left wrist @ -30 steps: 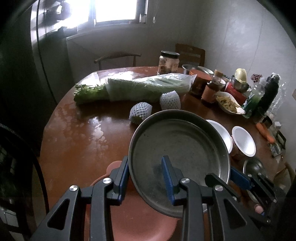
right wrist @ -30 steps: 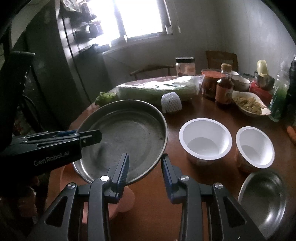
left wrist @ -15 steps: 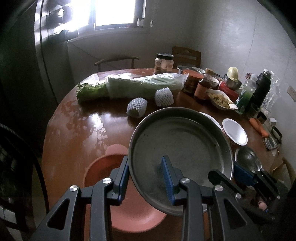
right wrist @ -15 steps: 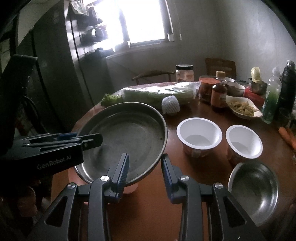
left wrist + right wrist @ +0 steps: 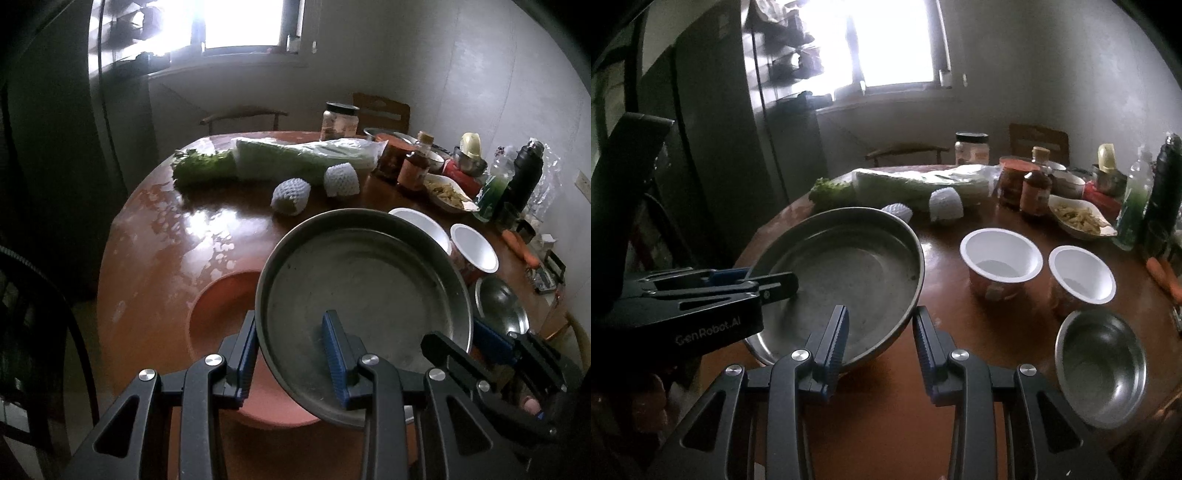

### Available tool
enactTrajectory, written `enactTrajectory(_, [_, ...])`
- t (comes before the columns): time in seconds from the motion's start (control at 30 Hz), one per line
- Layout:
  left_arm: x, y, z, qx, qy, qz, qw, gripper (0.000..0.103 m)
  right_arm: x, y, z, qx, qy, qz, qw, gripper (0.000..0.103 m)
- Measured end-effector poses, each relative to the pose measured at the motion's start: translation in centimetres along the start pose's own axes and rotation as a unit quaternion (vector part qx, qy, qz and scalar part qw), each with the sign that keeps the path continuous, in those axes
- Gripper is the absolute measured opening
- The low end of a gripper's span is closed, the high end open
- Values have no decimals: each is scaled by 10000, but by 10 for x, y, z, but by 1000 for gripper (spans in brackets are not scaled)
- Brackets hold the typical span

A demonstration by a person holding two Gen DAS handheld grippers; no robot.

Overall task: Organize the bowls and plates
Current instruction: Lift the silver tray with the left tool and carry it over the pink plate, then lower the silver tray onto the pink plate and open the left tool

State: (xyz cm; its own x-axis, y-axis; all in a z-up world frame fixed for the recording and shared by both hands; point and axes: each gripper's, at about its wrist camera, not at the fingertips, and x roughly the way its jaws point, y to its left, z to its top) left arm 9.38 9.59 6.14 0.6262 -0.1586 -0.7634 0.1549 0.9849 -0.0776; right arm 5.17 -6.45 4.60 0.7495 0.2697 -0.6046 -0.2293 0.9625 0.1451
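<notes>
Two grippers: we hold one in each hand, both working on the same metal pan [image 5: 364,295] above a round wooden table [image 5: 177,236].
Left gripper [image 5: 291,354]: its fingers pinch the pan's near rim, one pad [image 5: 246,350] outside the wall and the other inside the dish.
Right gripper [image 5: 881,345]: its jaws stand moderately apart around the pan's rim, left finger over the inside and right finger outside; we cannot tell whether either pad touches the metal, so we judge it not yet gripping.
Pan position: tilted and raised, with its near part over a terracotta plate [image 5: 218,314] lying flat on the table.
Other dishes: two white-lined bowls [image 5: 1001,254] stand side by side to the right, with a small steel bowl [image 5: 1100,365] nearer us.
Clutter: bagged greens [image 5: 295,162], two foam-netted fruits [image 5: 291,192], jars and bottles [image 5: 1036,192] sit along the far side.
Step in hand: we judge we are carrying the pan to set it on the terracotta plate.
Risk one: a single pinch on a wide, tilted pan may let it pivot or slide off the pads.
Risk two: lowering off-centre could knock the plate or clip the nearest white bowl.
Risk three: closing the right claw unevenly could twist the pan against the left grip.
</notes>
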Motion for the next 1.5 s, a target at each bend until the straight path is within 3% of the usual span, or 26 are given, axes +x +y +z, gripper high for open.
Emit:
enactTrajectory(0.33, [2, 29, -14, -226, 69, 86, 9997, 35, 12, 25, -6, -204, 122, 135, 9996, 37])
enactTrajectory(0.9, [30, 54, -42, -444, 352, 209, 9982, 35, 52, 45, -30, -408, 726, 268, 9962, 37])
enactTrajectory(1.5, [42, 51, -34, -386, 397, 224, 9982, 35, 70, 43, -29, -433, 778, 104, 9960, 38])
